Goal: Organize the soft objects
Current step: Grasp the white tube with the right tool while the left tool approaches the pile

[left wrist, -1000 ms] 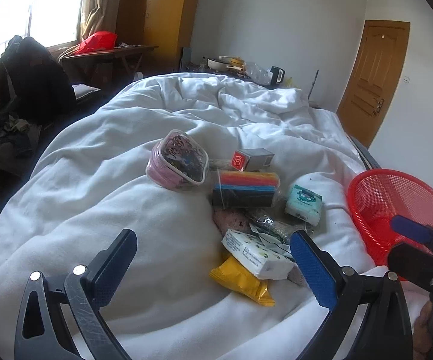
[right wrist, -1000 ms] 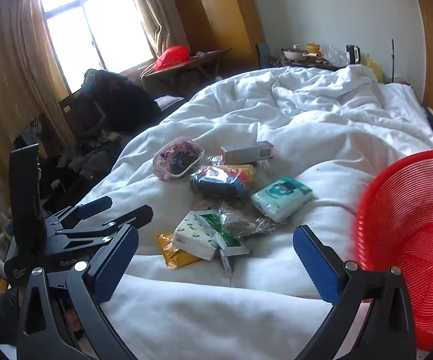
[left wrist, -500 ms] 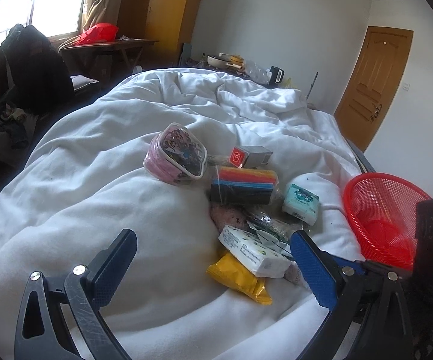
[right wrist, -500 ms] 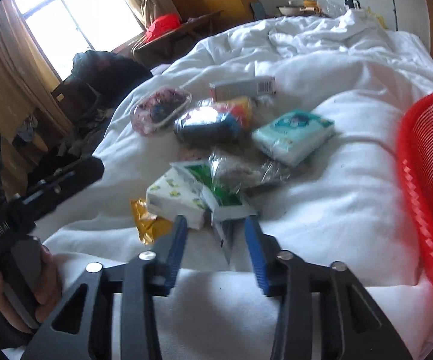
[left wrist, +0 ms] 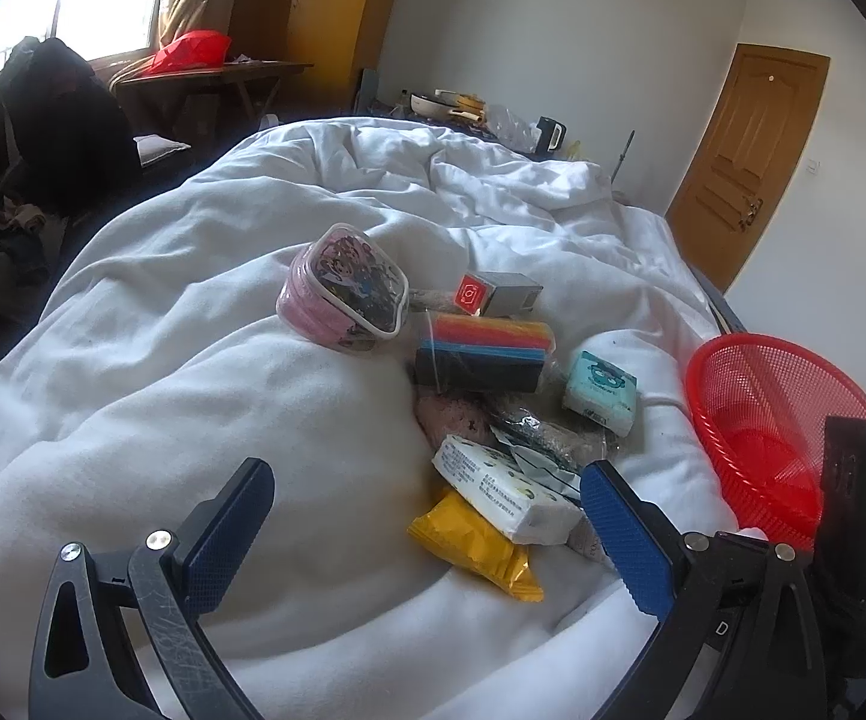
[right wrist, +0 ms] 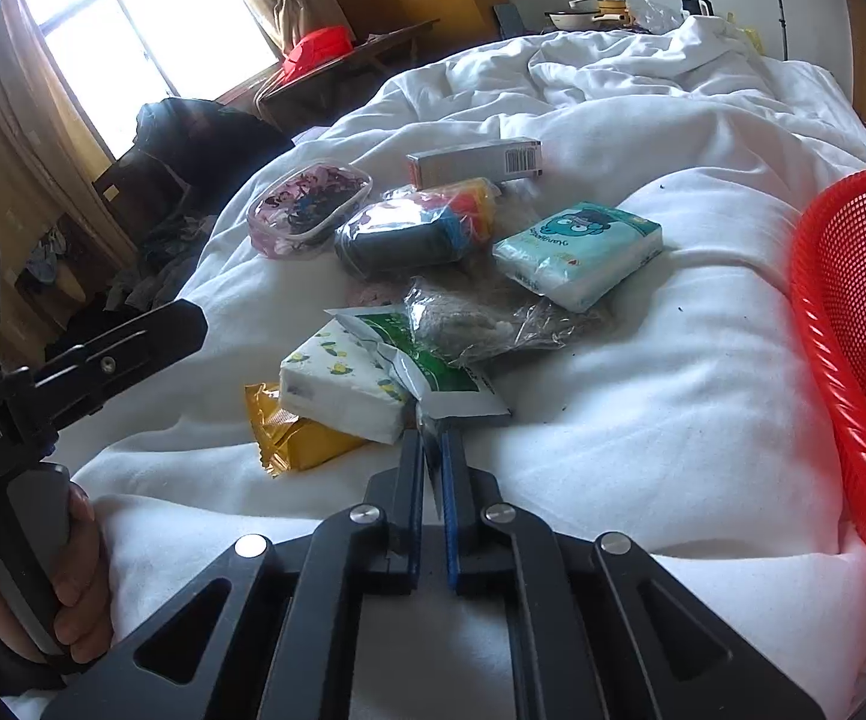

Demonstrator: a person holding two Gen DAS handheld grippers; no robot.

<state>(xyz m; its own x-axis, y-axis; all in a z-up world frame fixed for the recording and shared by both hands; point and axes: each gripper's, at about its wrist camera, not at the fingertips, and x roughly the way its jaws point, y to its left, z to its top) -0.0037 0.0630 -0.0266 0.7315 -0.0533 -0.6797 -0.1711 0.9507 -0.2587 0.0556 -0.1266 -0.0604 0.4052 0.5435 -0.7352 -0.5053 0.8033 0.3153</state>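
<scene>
on a white duvet (right wrist: 643, 372), the right gripper (right wrist: 432, 450) pinches only the near edge of a green-and-white packet (right wrist: 433, 372) left of the red basket (right wrist: 841, 312), where the thin film may slip or drag the tissue pack (right wrist: 343, 384), while the left gripper (left wrist: 427, 525) hangs open.

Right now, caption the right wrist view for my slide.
Right gripper shut on green-and-white packet edge, red basket alongside.

right gripper (right wrist: 433, 468) now pinched tight on the edge of the green packet (right wrist: 433, 372), its fingers no longer wide apart, now low and close by the pile
</scene>
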